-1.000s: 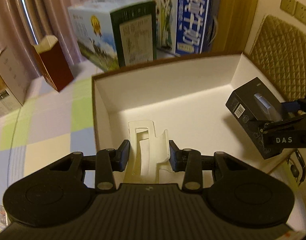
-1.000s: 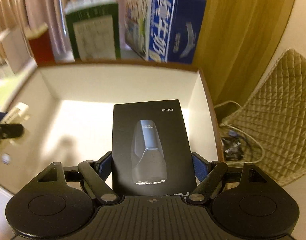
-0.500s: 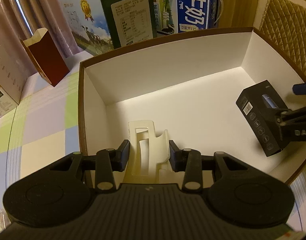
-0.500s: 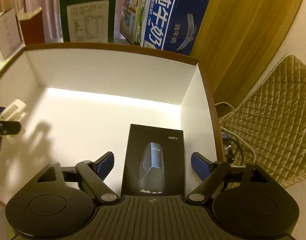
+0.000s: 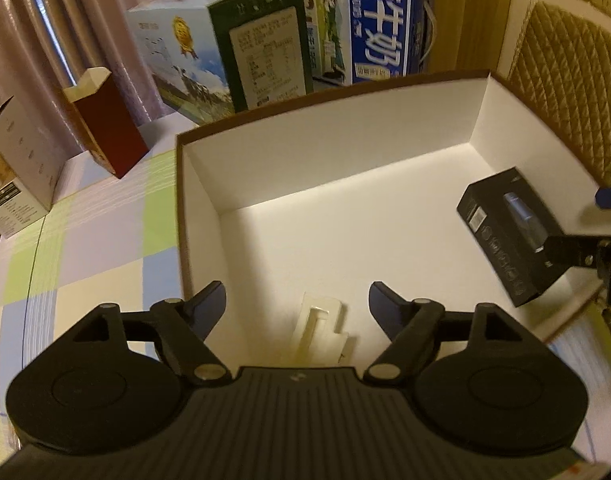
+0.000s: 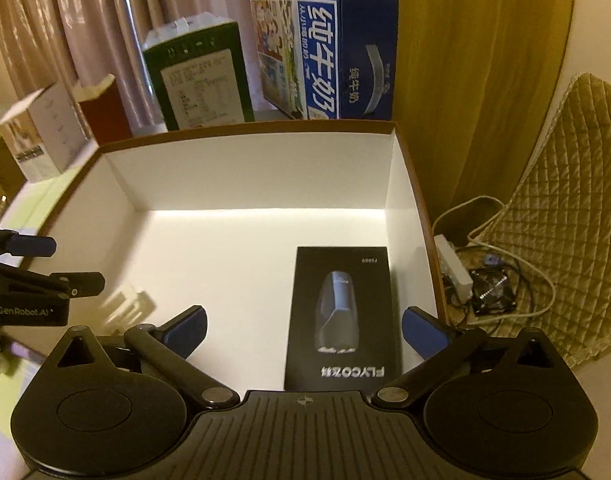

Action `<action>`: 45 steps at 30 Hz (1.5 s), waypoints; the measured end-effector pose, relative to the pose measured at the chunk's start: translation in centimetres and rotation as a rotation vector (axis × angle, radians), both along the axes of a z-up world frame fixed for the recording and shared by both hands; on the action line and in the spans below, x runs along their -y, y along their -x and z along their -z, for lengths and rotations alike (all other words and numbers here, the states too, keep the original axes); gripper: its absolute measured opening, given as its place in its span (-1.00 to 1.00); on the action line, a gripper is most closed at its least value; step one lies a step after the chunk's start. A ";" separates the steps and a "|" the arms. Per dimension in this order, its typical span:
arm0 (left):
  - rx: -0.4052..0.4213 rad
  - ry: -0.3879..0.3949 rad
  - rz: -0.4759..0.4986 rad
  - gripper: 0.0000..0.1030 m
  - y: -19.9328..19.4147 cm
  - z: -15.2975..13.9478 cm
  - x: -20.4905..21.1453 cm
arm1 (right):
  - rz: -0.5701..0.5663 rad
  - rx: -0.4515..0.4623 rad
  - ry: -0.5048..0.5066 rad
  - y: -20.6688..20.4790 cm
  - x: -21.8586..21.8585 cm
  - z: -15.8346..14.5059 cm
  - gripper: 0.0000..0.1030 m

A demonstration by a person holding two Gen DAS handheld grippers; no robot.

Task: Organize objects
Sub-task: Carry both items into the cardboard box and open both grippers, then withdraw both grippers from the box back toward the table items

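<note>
Shaver box and cream plastic holder, both lying in the white tray.
Each lies flat between the spread fingers of one of my claws, right claw and left claw alike released, gripping nothing. Beyond the tray, cartons on the worktop may be left to sort.

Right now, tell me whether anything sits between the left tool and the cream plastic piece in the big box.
Nothing visible does. The left tool is open directly over the cream plastic piece, which lies on the big box's white floor. The black shaver box lies well off to the right.
</note>
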State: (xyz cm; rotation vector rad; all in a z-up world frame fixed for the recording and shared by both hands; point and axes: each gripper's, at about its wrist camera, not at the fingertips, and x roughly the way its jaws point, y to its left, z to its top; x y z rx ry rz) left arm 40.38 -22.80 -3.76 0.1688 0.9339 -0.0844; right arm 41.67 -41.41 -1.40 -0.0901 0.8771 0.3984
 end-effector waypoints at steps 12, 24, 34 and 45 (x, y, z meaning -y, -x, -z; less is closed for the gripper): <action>0.067 0.085 -0.072 0.63 7.9 -5.6 -2.4 | -0.018 0.036 -0.108 4.6 0.6 -2.6 0.96; 0.062 0.113 -0.122 0.63 14.4 -6.9 -5.7 | -0.029 0.014 -0.148 10.1 -2.3 -3.8 0.96; 0.026 0.124 -0.108 0.63 18.2 -6.3 -10.1 | -0.026 -0.010 -0.130 15.6 -6.3 -3.9 0.96; -0.001 0.125 -0.145 0.63 22.2 -5.6 -16.0 | -0.063 -0.076 -0.132 19.5 -11.9 -2.4 0.96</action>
